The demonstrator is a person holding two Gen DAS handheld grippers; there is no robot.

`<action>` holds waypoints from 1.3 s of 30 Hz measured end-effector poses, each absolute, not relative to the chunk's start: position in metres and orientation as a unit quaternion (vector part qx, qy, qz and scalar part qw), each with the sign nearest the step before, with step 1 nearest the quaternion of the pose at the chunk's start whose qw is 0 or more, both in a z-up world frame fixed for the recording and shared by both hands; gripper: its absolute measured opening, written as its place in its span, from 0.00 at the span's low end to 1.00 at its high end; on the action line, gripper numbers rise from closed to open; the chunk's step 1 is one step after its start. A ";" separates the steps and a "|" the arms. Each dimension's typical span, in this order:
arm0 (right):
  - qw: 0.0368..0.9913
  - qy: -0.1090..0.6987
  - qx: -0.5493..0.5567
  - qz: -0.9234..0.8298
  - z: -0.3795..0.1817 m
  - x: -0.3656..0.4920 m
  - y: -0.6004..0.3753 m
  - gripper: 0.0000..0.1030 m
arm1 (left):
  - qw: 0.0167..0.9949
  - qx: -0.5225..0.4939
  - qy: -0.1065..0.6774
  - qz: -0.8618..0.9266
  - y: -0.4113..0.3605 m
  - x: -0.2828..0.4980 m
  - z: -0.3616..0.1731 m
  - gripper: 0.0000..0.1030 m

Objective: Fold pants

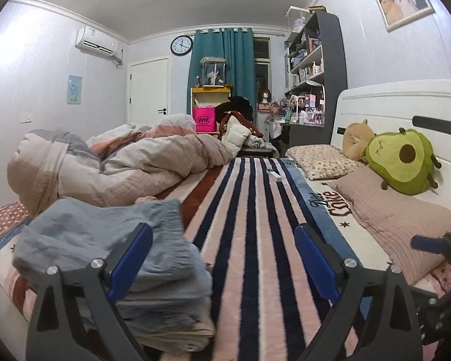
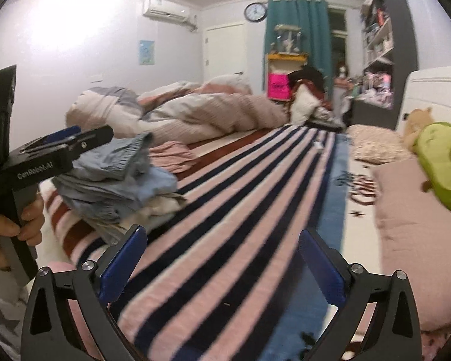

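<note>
A broad run of striped blanket (image 1: 255, 225) lies bare down the middle of the bed, from the near edge to the far end, where only a small white object (image 1: 274, 175) rests on it. On the left this open lane is bounded by a stack of folded clothes (image 2: 117, 186), with light blue folded pants (image 1: 111, 240) on top, and farther back by a rumpled duvet (image 1: 120, 156). On the right it is bounded by a pink pillow (image 1: 400, 219), a floral pillow (image 1: 321, 159) and an avocado plush (image 1: 403, 162) against the white headboard (image 1: 406, 102). The left gripper (image 1: 222, 258) points slightly downward along the bed, jaws spread wide with nothing between them; its left finger (image 1: 129, 258) stands in front of the pants stack, and whether it touches the cloth cannot be told. The right gripper (image 2: 222, 261) also tilts down over the stripes, jaws wide and empty, well right of the stack. In the right wrist view, a hand (image 2: 15, 225) grips the left gripper's handle at the near left.
</note>
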State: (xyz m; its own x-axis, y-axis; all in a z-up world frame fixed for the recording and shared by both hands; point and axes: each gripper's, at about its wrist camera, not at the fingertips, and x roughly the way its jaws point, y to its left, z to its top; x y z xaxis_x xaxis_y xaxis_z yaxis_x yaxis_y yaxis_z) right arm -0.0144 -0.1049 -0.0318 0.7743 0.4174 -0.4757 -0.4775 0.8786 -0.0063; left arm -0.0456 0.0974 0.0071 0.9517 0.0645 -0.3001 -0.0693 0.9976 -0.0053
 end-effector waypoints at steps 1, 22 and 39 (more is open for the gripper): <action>0.943 0.232 -0.064 0.228 -0.032 -0.017 -0.111 0.98 | 0.987 -0.009 0.155 0.033 0.092 -0.043 0.004 0.91; 0.961 0.220 -0.035 0.163 -0.050 -0.023 -0.164 0.99 | 0.981 0.007 0.194 0.014 0.040 -0.020 -0.026 0.91; 0.964 0.214 -0.033 0.156 -0.048 -0.021 -0.169 0.99 | 0.981 0.007 0.193 0.012 0.038 -0.019 -0.026 0.91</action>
State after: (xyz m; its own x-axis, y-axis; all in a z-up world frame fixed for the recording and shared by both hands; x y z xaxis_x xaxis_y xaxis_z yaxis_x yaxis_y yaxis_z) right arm -0.0211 -0.1689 -0.0479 0.8598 0.2863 -0.4227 -0.3144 0.9493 0.0034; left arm -0.0193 0.0382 -0.0265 0.9251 0.0264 -0.3788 -0.0207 0.9996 0.0191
